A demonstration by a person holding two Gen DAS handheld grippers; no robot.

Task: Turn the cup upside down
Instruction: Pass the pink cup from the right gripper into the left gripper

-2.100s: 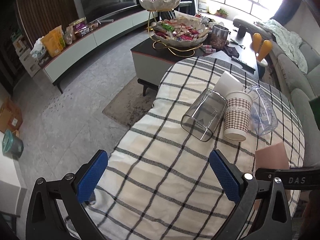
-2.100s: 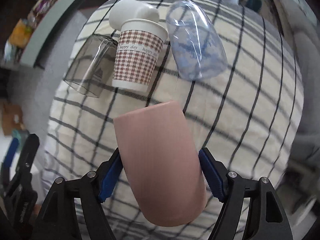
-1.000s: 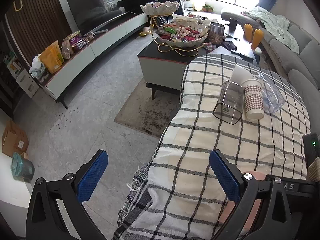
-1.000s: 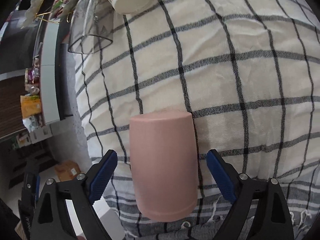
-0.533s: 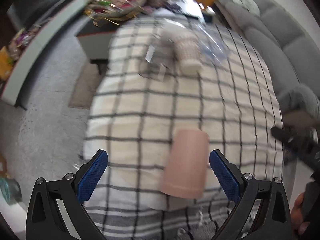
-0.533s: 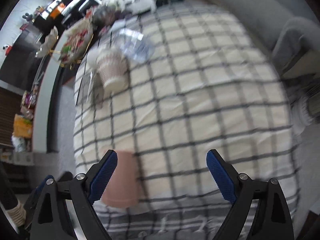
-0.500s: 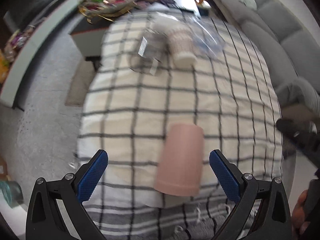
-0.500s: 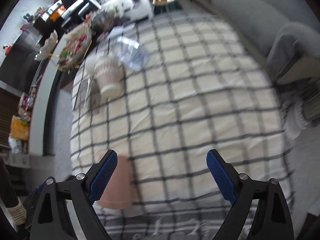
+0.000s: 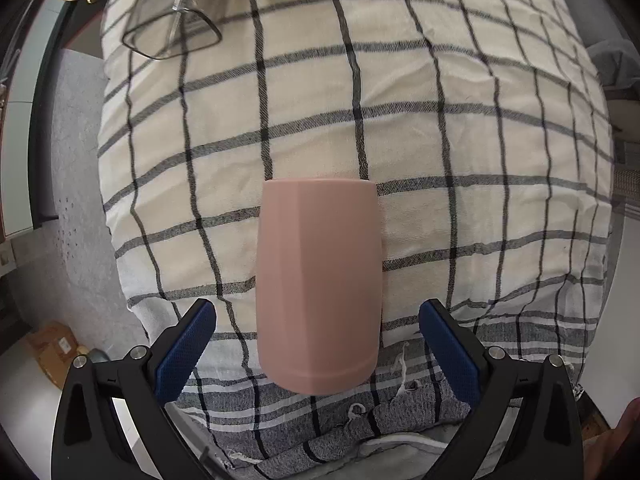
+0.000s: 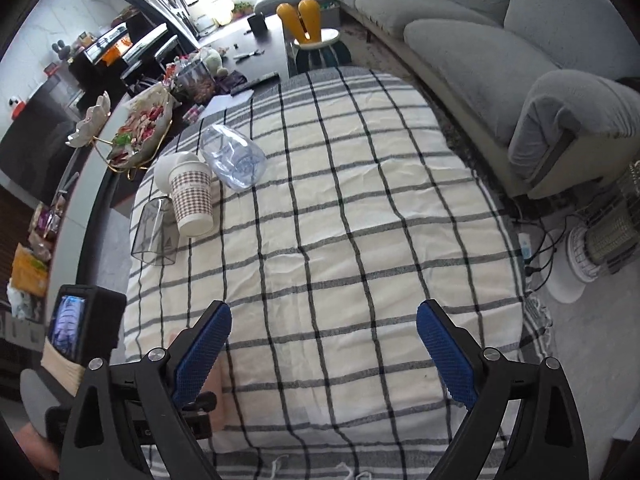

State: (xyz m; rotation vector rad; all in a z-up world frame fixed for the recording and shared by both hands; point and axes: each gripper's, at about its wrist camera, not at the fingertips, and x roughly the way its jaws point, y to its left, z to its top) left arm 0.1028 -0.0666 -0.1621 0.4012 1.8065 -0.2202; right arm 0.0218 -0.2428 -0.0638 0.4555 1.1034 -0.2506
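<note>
A pink cup [image 9: 318, 284] stands on the checked tablecloth [image 9: 420, 120] near the table's front edge, its closed end towards the camera. My left gripper [image 9: 318, 344] is open, its blue pads either side of the cup without touching it. My right gripper [image 10: 322, 348] is open and empty, raised above the table. In the right wrist view only a sliver of the pink cup [image 10: 222, 396] shows behind the left finger.
At the far left of the table lie a clear glass [image 10: 154, 236], a houndstooth paper cup [image 10: 192, 204], a white cup [image 10: 166, 172] and a clear plastic cup [image 10: 234, 160]. A grey sofa [image 10: 520, 60] runs along the right; a heater [image 10: 604, 240] stands on the floor.
My right gripper let go of the pink cup and pulled back and up. My left gripper swung over and closed in around the cup, which now stands between its open fingers.
</note>
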